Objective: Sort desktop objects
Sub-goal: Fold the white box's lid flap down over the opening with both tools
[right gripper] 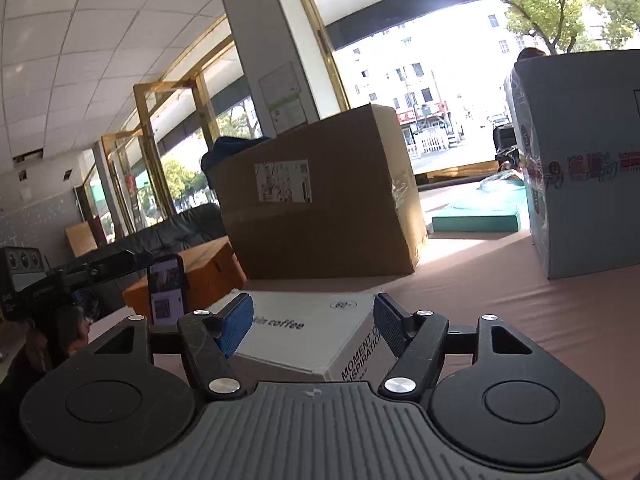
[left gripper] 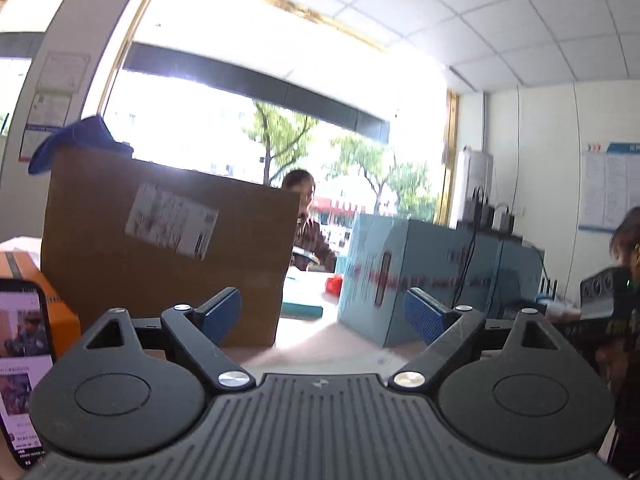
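A white coffee-branded box (right gripper: 308, 332) rests on the pinkish tabletop (right gripper: 520, 320), one corner pointing at me. My right gripper (right gripper: 313, 325) is open, its blue-padded fingers (right gripper: 236, 324) flanking that near corner; whether the pads touch the box is unclear. My left gripper (left gripper: 323, 314) is open and holds nothing, raised and facing the gap between a big brown carton (left gripper: 160, 248) and a light-blue carton (left gripper: 400, 280). The left gripper's black body (right gripper: 40, 280) shows at the left edge of the right wrist view.
A lit phone (left gripper: 24, 360) stands upright by an orange box (left gripper: 40, 292). A blue cloth (left gripper: 76, 140) lies on the brown carton. Beyond the gap are a flat teal pad (right gripper: 476, 222) and a red object (left gripper: 334, 282). A person (left gripper: 308, 216) sits behind the cartons.
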`<move>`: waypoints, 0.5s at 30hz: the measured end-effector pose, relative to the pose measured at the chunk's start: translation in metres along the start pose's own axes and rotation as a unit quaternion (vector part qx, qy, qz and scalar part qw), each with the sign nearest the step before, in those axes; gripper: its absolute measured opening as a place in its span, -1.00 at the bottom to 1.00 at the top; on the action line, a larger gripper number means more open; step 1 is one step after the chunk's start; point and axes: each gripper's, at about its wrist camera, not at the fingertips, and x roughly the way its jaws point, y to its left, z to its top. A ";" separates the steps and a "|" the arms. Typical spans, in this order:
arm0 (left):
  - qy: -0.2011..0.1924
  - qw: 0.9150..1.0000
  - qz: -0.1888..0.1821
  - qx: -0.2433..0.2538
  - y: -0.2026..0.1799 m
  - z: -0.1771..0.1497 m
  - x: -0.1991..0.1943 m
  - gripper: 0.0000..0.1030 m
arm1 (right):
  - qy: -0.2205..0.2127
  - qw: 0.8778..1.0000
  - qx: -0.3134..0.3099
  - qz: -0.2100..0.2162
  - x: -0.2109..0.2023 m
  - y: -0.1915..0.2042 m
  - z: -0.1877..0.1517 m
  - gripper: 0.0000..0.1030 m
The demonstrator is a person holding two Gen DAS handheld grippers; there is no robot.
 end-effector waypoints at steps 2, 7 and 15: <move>0.021 1.000 0.007 0.016 -0.016 0.006 0.014 0.71 | -0.014 1.000 0.003 -0.010 0.007 0.010 0.002 -0.13; 0.134 0.990 0.016 0.040 -0.043 -0.029 0.074 -0.60 | 0.021 0.999 0.019 -0.034 0.045 0.026 -0.012 -0.82; 0.166 0.984 0.021 0.067 -0.051 -0.067 0.086 -0.78 | 0.049 0.997 -0.036 -0.047 0.063 0.038 -0.039 -0.85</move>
